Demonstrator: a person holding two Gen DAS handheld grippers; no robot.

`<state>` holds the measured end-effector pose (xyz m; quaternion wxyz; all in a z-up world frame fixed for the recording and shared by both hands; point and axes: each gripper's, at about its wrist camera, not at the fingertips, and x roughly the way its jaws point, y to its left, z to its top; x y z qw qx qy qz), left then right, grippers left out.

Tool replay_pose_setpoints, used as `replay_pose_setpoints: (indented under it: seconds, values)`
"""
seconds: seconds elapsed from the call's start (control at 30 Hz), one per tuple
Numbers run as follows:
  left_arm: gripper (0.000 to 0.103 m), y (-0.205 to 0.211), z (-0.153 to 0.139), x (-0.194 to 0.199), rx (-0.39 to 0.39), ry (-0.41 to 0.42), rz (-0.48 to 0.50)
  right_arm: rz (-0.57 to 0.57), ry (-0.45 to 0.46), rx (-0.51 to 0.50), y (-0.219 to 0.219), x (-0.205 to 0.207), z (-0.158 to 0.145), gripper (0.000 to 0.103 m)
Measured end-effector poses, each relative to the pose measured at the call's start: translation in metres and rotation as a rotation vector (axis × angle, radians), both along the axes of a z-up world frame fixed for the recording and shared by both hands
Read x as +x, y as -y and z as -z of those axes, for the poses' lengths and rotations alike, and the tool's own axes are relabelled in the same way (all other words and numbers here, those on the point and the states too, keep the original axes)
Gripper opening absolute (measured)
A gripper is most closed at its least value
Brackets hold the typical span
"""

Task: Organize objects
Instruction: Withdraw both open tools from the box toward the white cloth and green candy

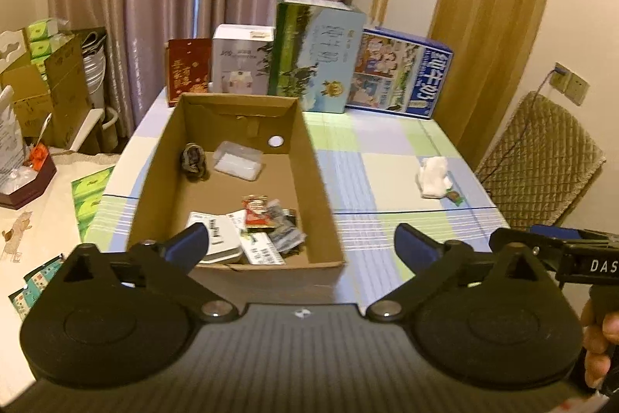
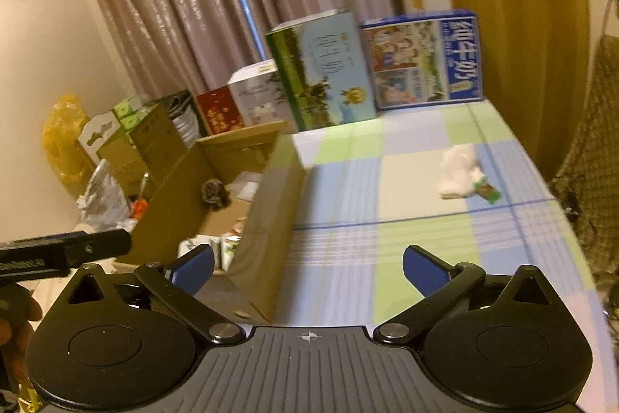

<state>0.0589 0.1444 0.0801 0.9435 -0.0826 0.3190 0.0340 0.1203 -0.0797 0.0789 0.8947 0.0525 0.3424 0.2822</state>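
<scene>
An open cardboard box [image 1: 309, 157] stands on the checked tablecloth. Inside lie a dark crumpled thing [image 1: 194, 160], a clear plastic case [image 1: 238, 160], a white flat pack [image 1: 222, 239] and several small packets [image 1: 271, 219]. My left gripper [image 1: 301, 244] hovers open over the box's near end, nothing between its fingers. My right gripper [image 2: 308, 266] is open above the cloth, just right of the box wall [image 2: 271, 204]. On the cloth to the right lie a white crumpled tissue [image 1: 433, 177] [image 2: 460, 171] and a small green wrapper [image 1: 453, 197] [image 2: 488, 191].
Several upright cartons line the table's far edge: red [image 1: 188, 72], white [image 1: 241, 60], green-blue [image 1: 315, 57], blue [image 1: 402, 72]. Stacked cardboard boxes [image 1: 50, 91] stand at left, a quilted chair [image 1: 541, 149] at right. A hand [image 1: 599, 339] holds the other gripper's handle.
</scene>
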Motion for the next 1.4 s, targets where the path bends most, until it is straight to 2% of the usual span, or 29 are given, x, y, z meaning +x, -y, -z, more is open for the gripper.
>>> replay_pose_setpoints:
  seconds: [0.37, 0.7, 0.97, 1.07, 1.27, 1.4]
  values:
    - [0.102, 0.059, 0.001, 0.022, 0.000, -0.002, 0.109, 0.152, 0.000, -0.015, 0.076, 0.008, -0.005, 0.101]
    - [0.102, 0.104, 0.008, 0.060, 0.025, -0.019, 0.198, 0.205, 0.030, -0.054, 0.121, 0.033, -0.005, 0.101]
    - [0.102, 0.131, 0.019, 0.108, 0.056, -0.025, 0.239, 0.179, 0.072, -0.128, 0.138, 0.067, 0.010, 0.101]
    - [0.102, 0.141, 0.027, 0.130, 0.094, -0.026, 0.238, 0.132, 0.095, -0.152, 0.142, 0.087, 0.020, 0.101]
    - [0.102, 0.157, 0.047, 0.179, 0.102, -0.054, 0.235, 0.043, 0.124, -0.203, 0.142, 0.132, 0.045, 0.100]
    - [0.102, 0.165, 0.066, 0.212, 0.111, -0.074, 0.219, -0.010, 0.127, -0.205, 0.138, 0.167, 0.068, 0.090]
